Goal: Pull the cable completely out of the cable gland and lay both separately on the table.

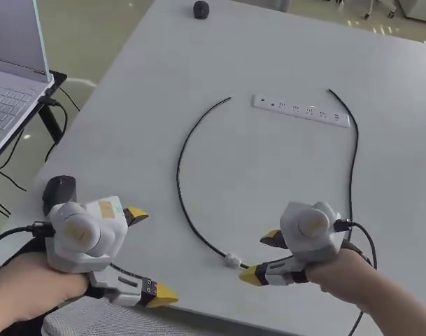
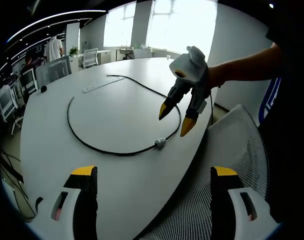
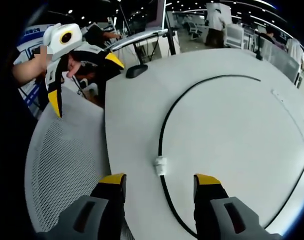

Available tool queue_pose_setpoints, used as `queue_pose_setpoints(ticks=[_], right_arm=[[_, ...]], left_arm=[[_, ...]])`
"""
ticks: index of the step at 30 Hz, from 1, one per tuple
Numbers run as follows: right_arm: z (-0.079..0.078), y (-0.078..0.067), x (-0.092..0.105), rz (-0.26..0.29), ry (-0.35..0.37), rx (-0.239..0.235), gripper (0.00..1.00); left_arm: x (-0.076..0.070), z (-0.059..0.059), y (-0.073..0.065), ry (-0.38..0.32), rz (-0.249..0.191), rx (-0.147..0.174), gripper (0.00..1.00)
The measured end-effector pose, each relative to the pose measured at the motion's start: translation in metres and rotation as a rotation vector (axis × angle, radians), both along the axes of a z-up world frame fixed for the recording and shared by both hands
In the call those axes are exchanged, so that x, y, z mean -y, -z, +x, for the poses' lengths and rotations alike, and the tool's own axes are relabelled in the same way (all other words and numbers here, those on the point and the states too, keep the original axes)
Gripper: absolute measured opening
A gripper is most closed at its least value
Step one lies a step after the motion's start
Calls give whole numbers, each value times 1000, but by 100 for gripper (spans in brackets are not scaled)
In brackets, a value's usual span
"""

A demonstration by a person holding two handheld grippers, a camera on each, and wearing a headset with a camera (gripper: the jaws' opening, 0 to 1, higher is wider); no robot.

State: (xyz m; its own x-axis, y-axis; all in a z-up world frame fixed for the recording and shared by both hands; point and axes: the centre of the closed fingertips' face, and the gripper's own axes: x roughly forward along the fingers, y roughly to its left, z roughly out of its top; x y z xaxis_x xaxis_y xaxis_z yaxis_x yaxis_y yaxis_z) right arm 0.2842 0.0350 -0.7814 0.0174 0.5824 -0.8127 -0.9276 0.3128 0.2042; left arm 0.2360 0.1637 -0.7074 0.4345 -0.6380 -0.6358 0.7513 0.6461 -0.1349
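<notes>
My right gripper [image 1: 258, 256] is hovering, jaws wide, gripping nothing. The white cable gland [image 3: 160, 165] is lying on the table [image 1: 268, 161] just ahead at 12 o'clock, threaded on the black cable [image 1: 181, 175]. My left gripper [image 1: 151, 254] is gaping wide too.

The cable [image 1: 181, 175] is black, and the cable gland [image 1: 231, 261] on it is white. The table [image 1: 268, 168] is a plain, pale grey-white. On its far side the power strip [image 1: 301, 110] is white with dark sockets, and a small round object [image 1: 201, 9] beyond it is dark grey. At the near left the computer mouse [image 1: 59, 190] is black and the laptop [image 1: 10, 77] silver. The left gripper [image 1: 150, 254] and right gripper [image 1: 260, 256] have white bodies and yellow-tipped grey jaws. The chair [image 3: 62, 165] is white mesh.
</notes>
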Motion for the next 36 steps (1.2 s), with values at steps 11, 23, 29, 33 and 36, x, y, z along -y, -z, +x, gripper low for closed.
queue_pose_setpoints(ticks=[11,23,29,33,36], right_arm=[[-3,19,-2,-55,-51,-13,45],[-2,35,-12,-84,-94,-19,37],[-2,38,-13,-92,-103,-20,34],[-2,40,-15,-95,-112,-23,29],[-3,41,-15,-95,-117,-28,24]], left_arm=[[-1,3,-2,-3,-8,14,95],[-5,3,-1,-18,-15,0,95],[-8,3,2,-12,-9,-10,95],[-10,4,2,-8,-6,-15,95],[-10,5,2,-7,-6,-16,94]])
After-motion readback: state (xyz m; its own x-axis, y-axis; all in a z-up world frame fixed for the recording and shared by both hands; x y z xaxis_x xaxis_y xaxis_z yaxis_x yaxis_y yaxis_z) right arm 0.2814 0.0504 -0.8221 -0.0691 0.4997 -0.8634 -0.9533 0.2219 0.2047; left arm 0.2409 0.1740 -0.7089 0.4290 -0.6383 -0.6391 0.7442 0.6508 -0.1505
